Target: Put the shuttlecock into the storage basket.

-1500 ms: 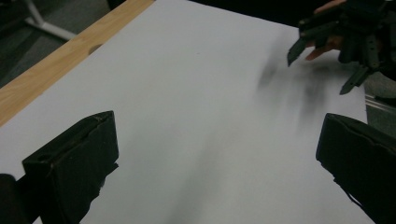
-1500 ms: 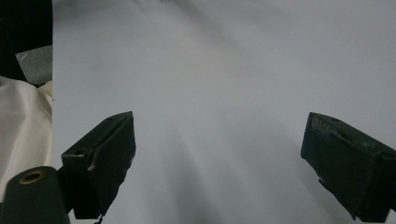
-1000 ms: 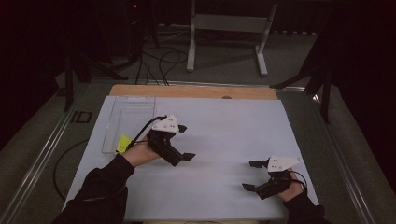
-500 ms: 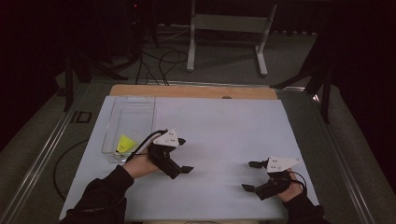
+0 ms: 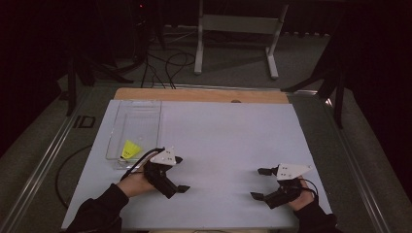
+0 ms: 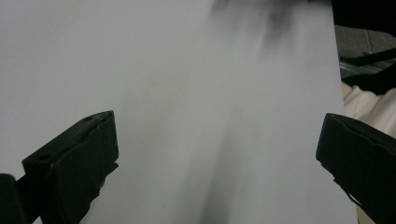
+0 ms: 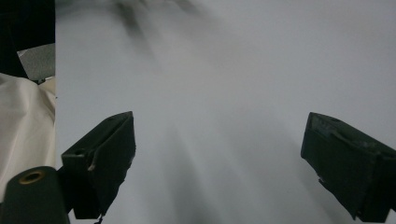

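A yellow shuttlecock (image 5: 129,150) lies in the clear tray (image 5: 138,112); both hand-held grippers, left (image 5: 180,174) and right (image 5: 259,183), rest wide open and empty on the counter (image 5: 228,131).

On the one white table (image 5: 218,136) there are two grippers, the left gripper (image 5: 179,174) and the right gripper (image 5: 260,183), each held in one hand, so two hands show. One clear tray (image 5: 145,109) sits at the table's left side, and inside it lies one yellow shuttlecock (image 5: 129,150). Beyond the table, one metal stand (image 5: 238,29) is on the floor.
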`<state>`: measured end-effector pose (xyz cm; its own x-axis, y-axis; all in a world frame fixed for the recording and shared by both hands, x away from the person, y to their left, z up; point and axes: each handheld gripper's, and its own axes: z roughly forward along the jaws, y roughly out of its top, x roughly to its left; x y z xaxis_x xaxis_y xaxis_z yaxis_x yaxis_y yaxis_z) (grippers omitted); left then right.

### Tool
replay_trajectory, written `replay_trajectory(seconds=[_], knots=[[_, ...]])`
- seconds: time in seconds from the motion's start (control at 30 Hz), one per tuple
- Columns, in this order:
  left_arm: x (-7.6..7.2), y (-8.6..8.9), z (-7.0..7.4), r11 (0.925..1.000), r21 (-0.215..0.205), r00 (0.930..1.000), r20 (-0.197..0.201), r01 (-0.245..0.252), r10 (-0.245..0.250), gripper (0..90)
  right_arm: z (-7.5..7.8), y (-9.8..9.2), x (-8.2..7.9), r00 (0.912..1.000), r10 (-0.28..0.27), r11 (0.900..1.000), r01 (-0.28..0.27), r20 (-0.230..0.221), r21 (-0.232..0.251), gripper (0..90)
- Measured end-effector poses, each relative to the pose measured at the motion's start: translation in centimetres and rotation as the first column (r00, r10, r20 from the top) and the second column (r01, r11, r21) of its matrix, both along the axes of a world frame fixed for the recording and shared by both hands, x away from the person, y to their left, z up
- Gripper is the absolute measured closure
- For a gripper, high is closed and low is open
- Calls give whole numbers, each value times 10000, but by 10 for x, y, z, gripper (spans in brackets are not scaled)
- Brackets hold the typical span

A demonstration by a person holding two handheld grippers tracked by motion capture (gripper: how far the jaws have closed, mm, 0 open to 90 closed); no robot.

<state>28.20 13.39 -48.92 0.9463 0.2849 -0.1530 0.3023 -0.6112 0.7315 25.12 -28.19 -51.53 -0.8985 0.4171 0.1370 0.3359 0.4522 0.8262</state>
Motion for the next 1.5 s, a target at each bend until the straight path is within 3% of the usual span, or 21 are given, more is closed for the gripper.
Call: replay_trajectory(seconds=[0.13, 0.3, 0.63, 0.83, 1.07, 1.23, 1.4, 1.5], knots=[[-5, 10, -7, 9992, 384, 9998, -144, -138, 143, 0, 0, 0, 0, 10000, -15, 10000, 15, -10, -13, 102], [-12, 21, -10, 9954, 821, 9988, 69, -493, 489, 0, 0, 0, 0, 10000, -11, 10000, 11, 4, 2, 102], [-23, 49, -18, 9918, 770, 9939, -340, -1021, 1050, 0, -1, 1, 0, 10000, 49, 10000, -49, -33, -50, 103], [-28, 65, -20, 9864, 723, 9882, -313, -1473, 1499, 0, -2, 1, 1, 10000, 62, 9999, -63, -67, -89, 103], [-35, 80, -24, 9697, 1006, 9743, -109, -2227, 2249, 0, -3, 1, 1, 9999, 84, 9999, -84, -66, -75, 103], [-40, 85, -28, 9667, 749, 9689, -191, -2448, 2468, 0, -3, 1, 1, 9999, 70, 9999, -70, -87, -100, 102], [-44, 89, -30, 9526, 891, 9563, -63, -2908, 2925, 0, -3, 1, 1, 10000, 41, 9998, -42, -51, -204, 103], [-45, 90, -32, 9454, 715, 9471, -224, -3178, 3201, 0, -3, 2, 1, 10000, 27, 9996, -29, -65, -292, 102]])
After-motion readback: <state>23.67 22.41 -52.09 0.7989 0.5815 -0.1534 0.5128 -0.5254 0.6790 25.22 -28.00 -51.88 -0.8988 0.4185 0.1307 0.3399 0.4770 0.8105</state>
